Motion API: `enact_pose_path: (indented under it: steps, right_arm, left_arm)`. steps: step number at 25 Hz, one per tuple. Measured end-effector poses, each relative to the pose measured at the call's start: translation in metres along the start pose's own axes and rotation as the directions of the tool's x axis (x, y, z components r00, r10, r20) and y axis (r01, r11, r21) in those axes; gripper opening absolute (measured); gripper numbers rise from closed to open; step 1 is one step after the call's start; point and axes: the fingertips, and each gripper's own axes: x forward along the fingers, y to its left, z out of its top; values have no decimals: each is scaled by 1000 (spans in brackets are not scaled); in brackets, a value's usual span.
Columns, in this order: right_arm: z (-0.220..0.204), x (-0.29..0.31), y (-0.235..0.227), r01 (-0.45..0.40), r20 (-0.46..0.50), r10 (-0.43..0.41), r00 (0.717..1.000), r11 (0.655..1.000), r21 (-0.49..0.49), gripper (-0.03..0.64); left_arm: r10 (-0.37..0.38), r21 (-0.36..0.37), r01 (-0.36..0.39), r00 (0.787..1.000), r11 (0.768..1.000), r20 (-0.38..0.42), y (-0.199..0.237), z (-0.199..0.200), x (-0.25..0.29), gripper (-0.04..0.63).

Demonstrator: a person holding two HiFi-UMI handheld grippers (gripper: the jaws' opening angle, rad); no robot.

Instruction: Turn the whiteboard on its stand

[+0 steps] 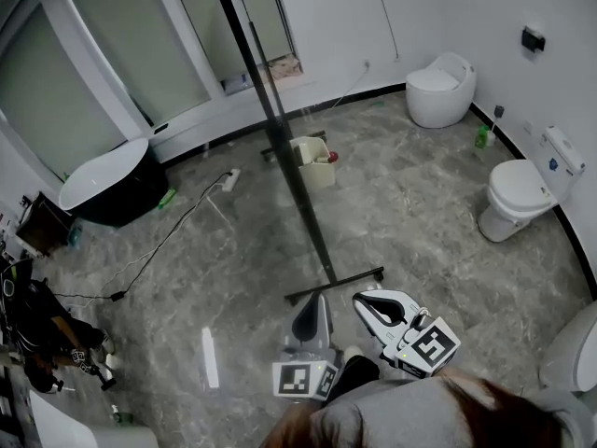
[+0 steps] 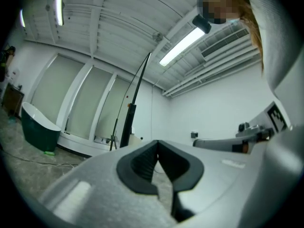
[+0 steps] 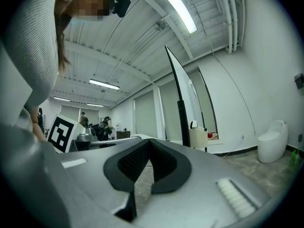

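Note:
The whiteboard point(image 1: 280, 129) stands edge-on to me, a thin dark line that runs down to its wheeled stand foot point(image 1: 336, 283) on the marble floor. In the left gripper view the whiteboard point(image 2: 135, 101) rises ahead as a dark slanted edge, and in the right gripper view the whiteboard point(image 3: 178, 89) does the same. My left gripper point(image 1: 315, 300) hangs just short of the stand foot, shut with nothing in it; its tips point(image 2: 157, 142) meet. My right gripper point(image 1: 362, 299) is beside it, to the right of the foot, also shut and empty point(image 3: 149, 140). Neither touches the board.
A beige bin point(image 1: 312, 161) sits behind the stand. A black bathtub point(image 1: 107, 180) is at the left, with a cable point(image 1: 159, 250) trailing across the floor. Two toilets point(image 1: 518, 194) point(image 1: 440, 87) line the right wall. A person point(image 1: 47, 334) crouches at far left.

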Motion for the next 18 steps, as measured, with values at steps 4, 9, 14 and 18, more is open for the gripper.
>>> enact_pose_path:
  steps: [4, 9, 14, 18]
  right_arm:
    - [1, 40, -25, 16, 3, -16, 1000, 1000, 9, 6]
    - [-5, 74, -45, 22, -13, -21, 1000, 1000, 15, 6]
    - [-3, 91, -64, 21, -10, -21, 1000, 999, 24, 6]
    - [0, 104, -79, 11, -25, -11, 1000, 1000, 28, 5]
  left_arm:
    - [-12, 5, 12, 1000, 1000, -14, 32, 0, 32, 0]
    - [2, 2, -2, 1000, 1000, -24, 68, -2, 59, 0]
    - [20, 3, -20, 1000, 1000, -21, 85, -2, 80, 0]
    - [43, 5, -43, 999, 999, -11, 93, 2, 98, 0]
